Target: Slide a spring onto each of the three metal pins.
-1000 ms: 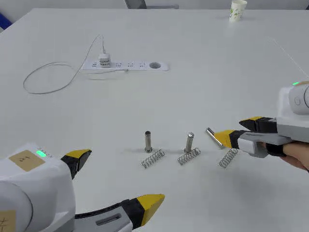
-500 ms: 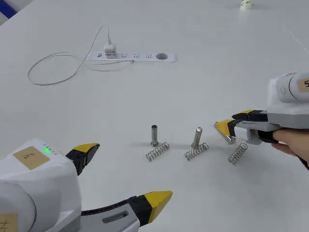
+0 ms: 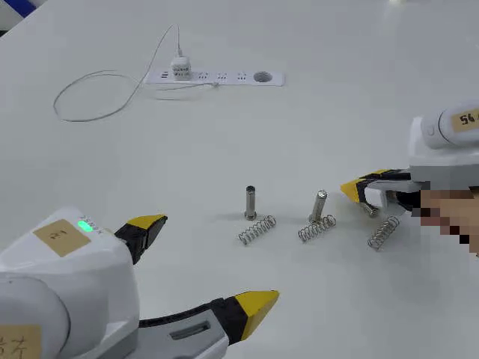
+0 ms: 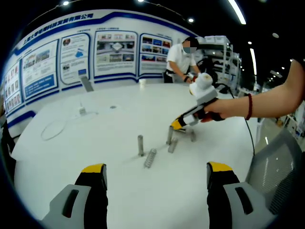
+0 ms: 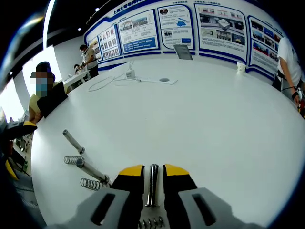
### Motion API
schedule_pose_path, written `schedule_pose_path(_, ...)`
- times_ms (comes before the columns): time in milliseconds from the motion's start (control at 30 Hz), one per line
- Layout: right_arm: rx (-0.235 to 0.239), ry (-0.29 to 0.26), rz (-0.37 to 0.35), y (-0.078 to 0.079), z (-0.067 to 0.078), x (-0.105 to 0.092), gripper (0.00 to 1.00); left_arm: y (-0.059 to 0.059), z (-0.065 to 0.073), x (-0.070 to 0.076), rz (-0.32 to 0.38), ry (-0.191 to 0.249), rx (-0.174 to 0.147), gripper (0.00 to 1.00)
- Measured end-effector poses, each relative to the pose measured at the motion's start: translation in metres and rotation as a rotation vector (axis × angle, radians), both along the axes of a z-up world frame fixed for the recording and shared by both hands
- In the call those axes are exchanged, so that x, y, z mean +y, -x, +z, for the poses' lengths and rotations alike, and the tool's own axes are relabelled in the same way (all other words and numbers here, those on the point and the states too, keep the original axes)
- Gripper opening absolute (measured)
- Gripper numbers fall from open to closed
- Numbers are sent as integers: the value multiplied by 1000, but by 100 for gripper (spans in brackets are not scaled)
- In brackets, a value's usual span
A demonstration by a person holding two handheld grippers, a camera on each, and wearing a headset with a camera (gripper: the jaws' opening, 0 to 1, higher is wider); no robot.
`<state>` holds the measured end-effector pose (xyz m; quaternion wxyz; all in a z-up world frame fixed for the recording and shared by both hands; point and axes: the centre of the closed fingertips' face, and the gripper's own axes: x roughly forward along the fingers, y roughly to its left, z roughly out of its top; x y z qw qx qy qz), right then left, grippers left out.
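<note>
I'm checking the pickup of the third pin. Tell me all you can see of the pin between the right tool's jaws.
The pin is a slim, shiny rod of grey metal. It bears no spring. It seems to lie flat on the white table, in line with the right tool, whose yellow-tipped jaws stand close on either side of it. Whether they press on it I cannot tell. One end reaches just past the jaw tips. A loose spring lies near its other end.

No readable text anywhere.
</note>
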<state>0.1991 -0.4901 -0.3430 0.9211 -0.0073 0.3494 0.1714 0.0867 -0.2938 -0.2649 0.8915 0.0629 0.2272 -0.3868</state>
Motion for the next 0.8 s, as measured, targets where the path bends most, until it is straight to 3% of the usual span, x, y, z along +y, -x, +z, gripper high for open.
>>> schedule_pose_path(633,31,25,-14,2,-4,-1,9,1,0,-2,-2,1,2,87)
schedule_pose_path(800,16,18,-19,3,4,0,9,-1,2,-2,5,6,-3,87)
